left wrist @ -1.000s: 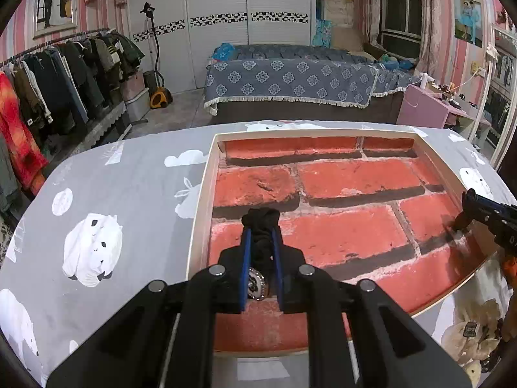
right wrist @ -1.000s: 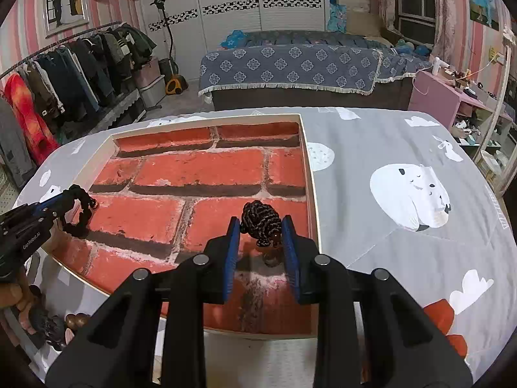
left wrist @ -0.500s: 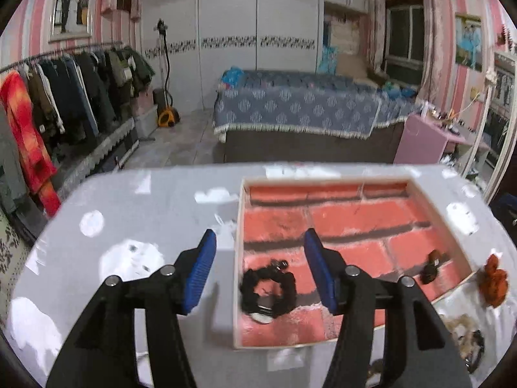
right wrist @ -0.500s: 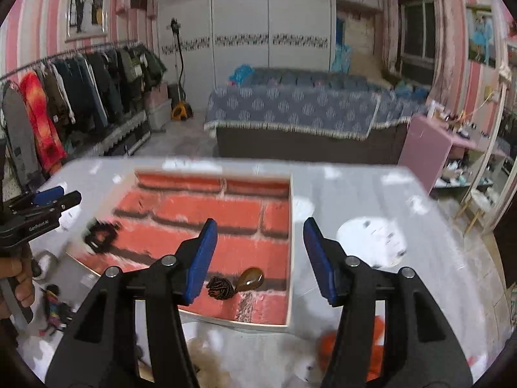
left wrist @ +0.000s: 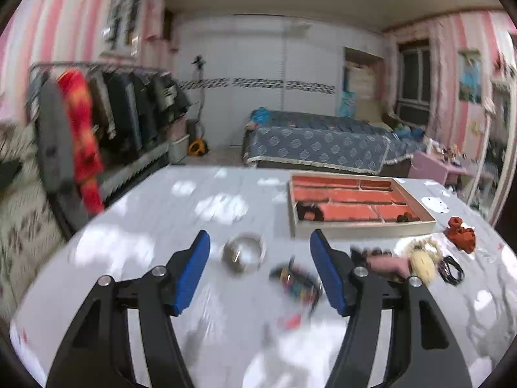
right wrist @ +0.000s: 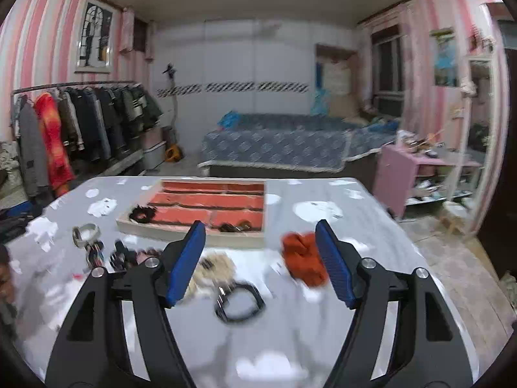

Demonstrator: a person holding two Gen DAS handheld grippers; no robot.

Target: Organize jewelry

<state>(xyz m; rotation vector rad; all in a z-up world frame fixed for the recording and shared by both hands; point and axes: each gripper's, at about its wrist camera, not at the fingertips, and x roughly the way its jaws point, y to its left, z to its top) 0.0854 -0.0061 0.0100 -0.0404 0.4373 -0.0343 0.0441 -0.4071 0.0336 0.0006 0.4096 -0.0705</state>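
1. Presently the left gripper [left wrist: 260, 266] hangs above the near part of the grey table [left wrist: 135, 226] with its blue pads [left wrist: 190, 274] spread and still parting; nothing is pinched between them.
2. Beyond its gap, a silver bangle [left wrist: 243, 253] lies on the cloth, and a blurred multicoloured bracelet [left wrist: 295, 283] lies just right of it.
3. Likewise, the right gripper [right wrist: 260, 263] is over the near table with its jaws opening and nothing gripped.
4. Between its fingers, on the cloth, sits a black band [right wrist: 239, 302]; an orange scrunchie [right wrist: 302, 260] lies at the right finger's inner edge, and a pale fluffy hair tie [right wrist: 215, 270] lies beside the left finger.
5. Farther off, the shallow tray [right wrist: 194, 231] with a red brick-pattern floor rests on the table, left of centre in the right wrist view and right of centre in the left one.
6. Inside it, a black bracelet [right wrist: 142, 213] lies at the near left corner, and a small dark piece [right wrist: 234, 226] lies by the near right wall.
7. Loose pieces remain outside the tray, along its near side.
8. Both views are smeared by motion, so small items cannot be identified further.
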